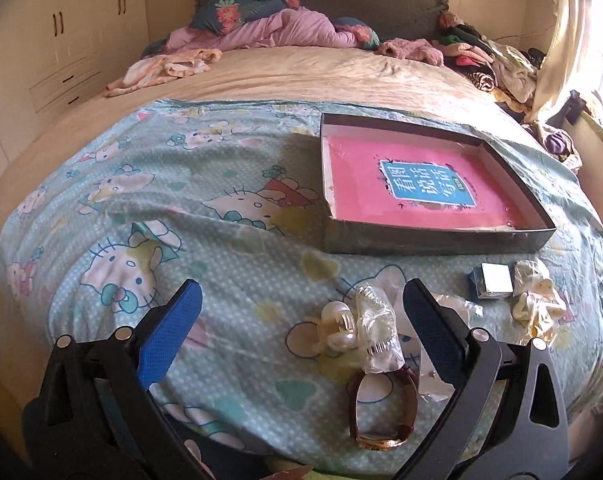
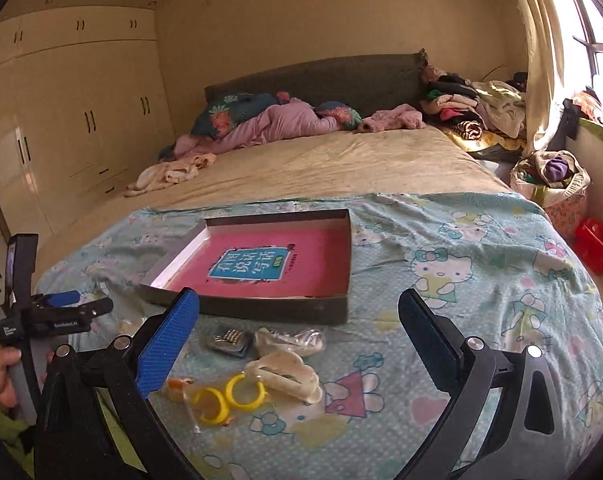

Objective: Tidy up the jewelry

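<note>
Both tongs spread wide, empty: left tongs (image 1: 301,312) over watch (image 1: 383,410) and pearl clip (image 1: 338,330), right tongs (image 2: 299,316) over yellow hoops (image 2: 229,398) (bagged). Tray (image 2: 261,308) just beyond, all on bed.

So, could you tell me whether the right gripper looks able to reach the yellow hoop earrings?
Probably yes: the right gripper is open, and the yellow hoop earrings lie uncovered just below it.

Window (image 2: 597,40) glare at right, fisheye-warped edges

Ahead of your right gripper (image 2: 299,308), box wall (image 2: 261,309) blocks low passage. Bedsheet (image 2: 461,320) to its right lies open. Trinkets (image 2: 261,368) crowd between the fingers.
</note>
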The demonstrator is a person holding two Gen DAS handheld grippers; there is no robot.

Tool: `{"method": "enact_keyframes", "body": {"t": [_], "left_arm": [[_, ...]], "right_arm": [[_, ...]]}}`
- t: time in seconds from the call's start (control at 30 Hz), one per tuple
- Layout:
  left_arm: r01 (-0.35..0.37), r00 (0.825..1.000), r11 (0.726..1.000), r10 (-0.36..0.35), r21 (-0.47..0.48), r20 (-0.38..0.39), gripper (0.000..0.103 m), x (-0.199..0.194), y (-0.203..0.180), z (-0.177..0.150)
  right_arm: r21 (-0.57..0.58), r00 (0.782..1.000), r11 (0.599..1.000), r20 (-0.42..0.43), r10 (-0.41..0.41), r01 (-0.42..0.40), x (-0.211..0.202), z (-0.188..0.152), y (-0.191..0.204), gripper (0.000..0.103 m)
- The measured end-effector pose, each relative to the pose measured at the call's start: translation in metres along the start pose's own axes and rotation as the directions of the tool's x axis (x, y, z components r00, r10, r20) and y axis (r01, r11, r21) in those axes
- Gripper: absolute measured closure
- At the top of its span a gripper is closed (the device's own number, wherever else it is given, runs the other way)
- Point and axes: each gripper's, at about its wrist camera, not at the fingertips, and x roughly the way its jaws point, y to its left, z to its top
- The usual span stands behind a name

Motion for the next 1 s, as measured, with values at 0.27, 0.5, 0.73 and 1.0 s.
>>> {"method": "enact_keyframes", "body": {"t": [0.27,0.5,0.73,1.0], "left_arm": [[-0.046,0.998,0.998,0.047,-0.035,0.047,0.009,-0.006,0.008,-0.001],[-0.01,1.0,0.999,0.011,-0.037,0.024,0.009,-0.008,0.008,-0.001],[0.025,0.999,0.998,-0.024,-0.06,0.025,0.009,-0.015,0.008,-0.002],[0.037,0.999,0.997,-0.036,-0.071,0.018,0.009,-0.019,0.009,-0.003]], "right_arm": [[-0.033,0.998,0.998,-0.026,-0.049,0.048,0.005,-0.01,0.004,0.004],[-0.048,0.996,0.997,-0.054,-0.064,0.061,0.012,-0.016,0.006,0.004],[-0.044,0.996,0.997,-0.056,-0.069,0.067,0.012,-0.018,0.007,0.004],[-0.051,0.996,0.997,-0.058,-0.066,0.063,0.01,-0.019,0.008,0.004]]}}
